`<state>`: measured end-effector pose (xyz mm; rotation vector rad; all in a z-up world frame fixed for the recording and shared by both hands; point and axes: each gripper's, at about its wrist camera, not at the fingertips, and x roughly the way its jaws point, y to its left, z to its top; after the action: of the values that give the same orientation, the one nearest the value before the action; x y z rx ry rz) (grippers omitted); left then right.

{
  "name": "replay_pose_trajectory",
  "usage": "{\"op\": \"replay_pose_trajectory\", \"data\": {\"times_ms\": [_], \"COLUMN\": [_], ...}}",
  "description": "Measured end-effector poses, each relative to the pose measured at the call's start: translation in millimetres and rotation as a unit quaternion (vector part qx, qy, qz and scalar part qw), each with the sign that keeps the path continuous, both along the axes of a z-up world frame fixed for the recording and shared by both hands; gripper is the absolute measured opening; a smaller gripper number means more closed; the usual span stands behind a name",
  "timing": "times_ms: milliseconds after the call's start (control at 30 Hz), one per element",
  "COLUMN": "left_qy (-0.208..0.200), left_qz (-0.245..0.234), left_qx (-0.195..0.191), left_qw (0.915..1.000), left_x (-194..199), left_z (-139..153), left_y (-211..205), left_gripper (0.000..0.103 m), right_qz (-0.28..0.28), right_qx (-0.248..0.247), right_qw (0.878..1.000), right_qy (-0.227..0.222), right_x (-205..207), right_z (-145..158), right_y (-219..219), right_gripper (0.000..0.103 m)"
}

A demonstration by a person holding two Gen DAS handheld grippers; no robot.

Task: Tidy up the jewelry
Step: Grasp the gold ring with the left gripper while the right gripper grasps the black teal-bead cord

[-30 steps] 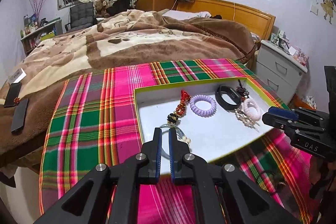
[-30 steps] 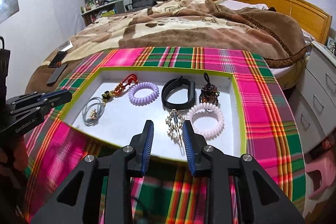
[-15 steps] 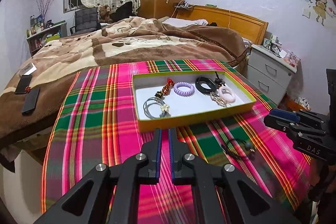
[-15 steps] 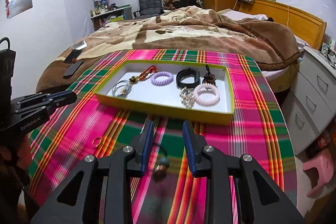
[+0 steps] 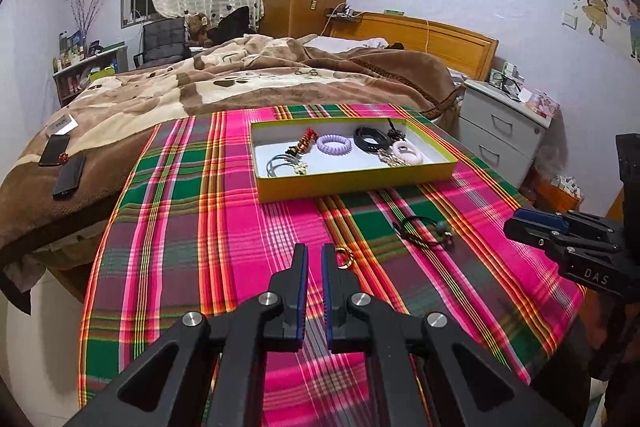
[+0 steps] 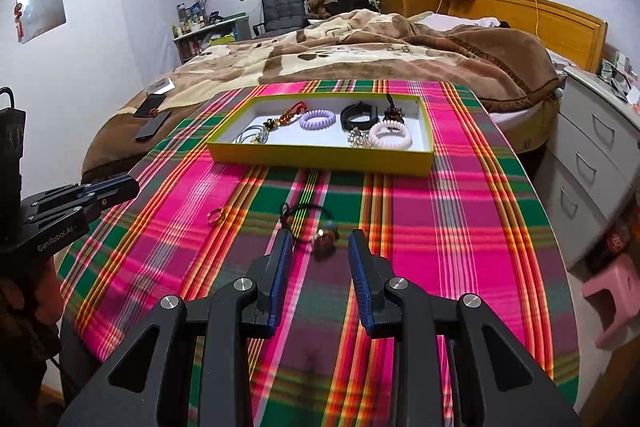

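A yellow-rimmed tray (image 5: 356, 183) (image 6: 320, 157) on the plaid table holds several pieces: grey bangles (image 5: 280, 163), a purple coil band (image 5: 334, 143), a black band (image 5: 366, 139) and a pink coil band (image 6: 390, 135). A gold ring (image 5: 343, 257) (image 6: 216, 214) and a black cord necklace with beads (image 5: 424, 230) (image 6: 326, 233) lie loose on the cloth. My left gripper (image 5: 314, 259) is nearly closed and empty, just left of the ring. My right gripper (image 6: 320, 247) is open and empty, its fingers either side of the necklace's beads.
The plaid-covered table (image 5: 180, 227) stands against a bed with a brown blanket (image 5: 260, 75). Phones (image 5: 68, 171) lie on the bed's left side. A grey nightstand (image 5: 504, 131) is at the right, and a pink stool (image 6: 612, 295) is on the floor.
Both grippers have pulled back from over the tray toward the near side of the table. The loose ring and necklace have come into view. The right jaws have opened wider.
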<state>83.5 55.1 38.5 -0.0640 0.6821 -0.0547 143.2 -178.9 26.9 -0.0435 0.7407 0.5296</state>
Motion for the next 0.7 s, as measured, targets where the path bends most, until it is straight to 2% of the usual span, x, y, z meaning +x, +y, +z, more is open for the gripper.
{"op": "replay_pose_trajectory", "data": {"times_ms": [700], "left_qy": [0.018], "left_qz": [-0.009], "left_qx": [0.005], "left_qw": [0.9998], "left_x": [11.2], "left_z": [-14.0], "left_y": [-13.1], "left_gripper": [0.006], "right_qz": [0.01], "right_qx": [0.001], "right_qw": [1.0], "right_qy": [0.01], "right_x": [2.5], "right_z": [-9.9], "right_y": [2.8], "right_gripper": [0.031]}}
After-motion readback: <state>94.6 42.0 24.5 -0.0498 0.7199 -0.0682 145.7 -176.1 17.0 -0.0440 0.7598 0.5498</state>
